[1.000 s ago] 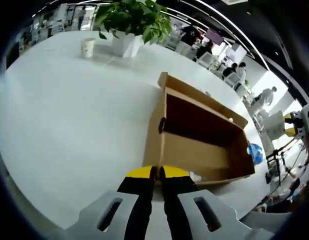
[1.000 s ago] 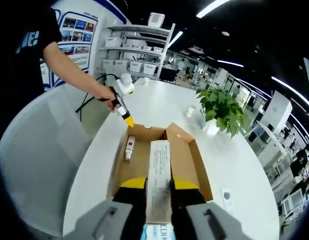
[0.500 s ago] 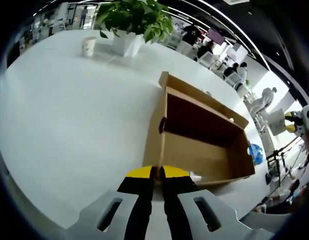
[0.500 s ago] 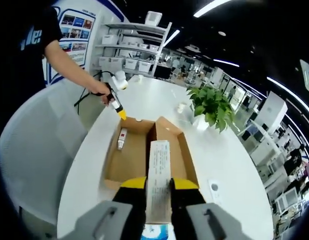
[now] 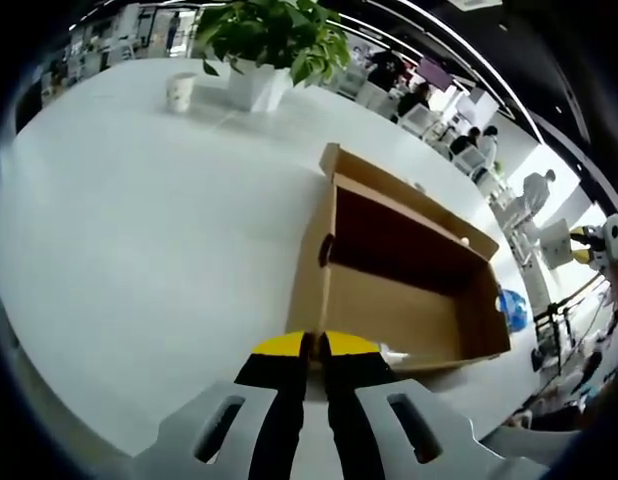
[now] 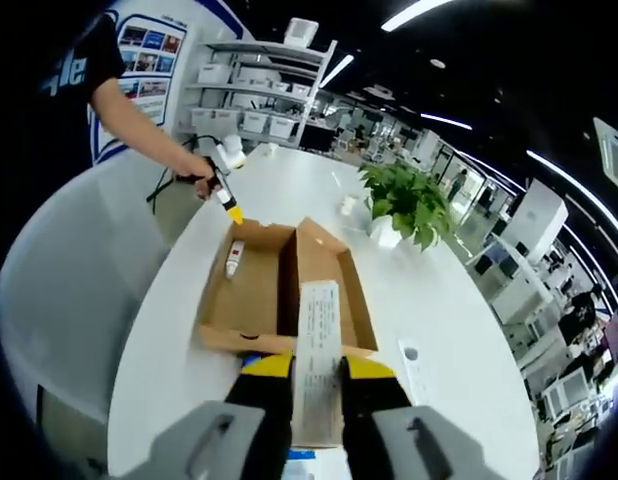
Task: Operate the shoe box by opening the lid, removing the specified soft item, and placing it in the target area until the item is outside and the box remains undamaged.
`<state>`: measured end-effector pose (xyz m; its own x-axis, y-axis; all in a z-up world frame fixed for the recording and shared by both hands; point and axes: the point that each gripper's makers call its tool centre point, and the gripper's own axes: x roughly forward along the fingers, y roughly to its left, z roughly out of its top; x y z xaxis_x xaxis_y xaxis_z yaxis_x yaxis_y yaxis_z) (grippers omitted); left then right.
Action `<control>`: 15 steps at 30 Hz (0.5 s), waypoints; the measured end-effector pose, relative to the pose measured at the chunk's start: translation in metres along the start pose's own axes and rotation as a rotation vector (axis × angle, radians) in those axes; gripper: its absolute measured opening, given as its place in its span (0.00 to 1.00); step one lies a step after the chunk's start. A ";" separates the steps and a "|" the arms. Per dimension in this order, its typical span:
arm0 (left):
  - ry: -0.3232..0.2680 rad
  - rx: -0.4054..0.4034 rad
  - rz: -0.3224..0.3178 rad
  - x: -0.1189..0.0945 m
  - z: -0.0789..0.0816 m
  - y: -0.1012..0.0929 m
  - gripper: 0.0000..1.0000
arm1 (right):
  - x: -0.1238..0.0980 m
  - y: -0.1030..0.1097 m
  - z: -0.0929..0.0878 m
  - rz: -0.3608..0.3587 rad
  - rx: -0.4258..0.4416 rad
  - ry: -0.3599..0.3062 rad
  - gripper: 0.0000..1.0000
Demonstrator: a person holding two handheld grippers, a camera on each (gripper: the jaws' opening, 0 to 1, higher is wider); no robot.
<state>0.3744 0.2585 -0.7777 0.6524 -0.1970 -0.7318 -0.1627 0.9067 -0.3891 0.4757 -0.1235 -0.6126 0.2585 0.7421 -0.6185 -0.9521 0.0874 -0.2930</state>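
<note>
The right hand-held gripper [image 6: 316, 372], grasping the white pack [image 6: 318, 355], is lifting it farther up and away from the open box [image 6: 279, 295] on the worktop [image 6: 439, 330], so the pack is out, while the left hand-held gripper [image 5: 315, 345] is staying clenched beside the box.

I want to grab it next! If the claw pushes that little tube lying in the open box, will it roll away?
Probably a bit. The small tube looks round and lies flat on the smooth cardboard floor of the shoe box, so a sideways nudge could roll it. It likely stops soon, since the box wall stands close beside it. It looks small, so it's probably light.
</note>
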 end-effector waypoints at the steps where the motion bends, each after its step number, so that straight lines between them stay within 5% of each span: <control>1: 0.001 0.001 0.001 0.000 0.000 0.000 0.03 | -0.002 -0.001 -0.002 -0.003 -0.002 0.003 0.14; 15: 0.004 -0.017 -0.002 0.001 -0.001 0.001 0.03 | -0.017 -0.018 -0.030 -0.032 0.012 0.027 0.14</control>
<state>0.3740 0.2593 -0.7790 0.6496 -0.2005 -0.7334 -0.1736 0.9000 -0.3998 0.4931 -0.1576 -0.6187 0.2926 0.7208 -0.6283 -0.9453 0.1187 -0.3040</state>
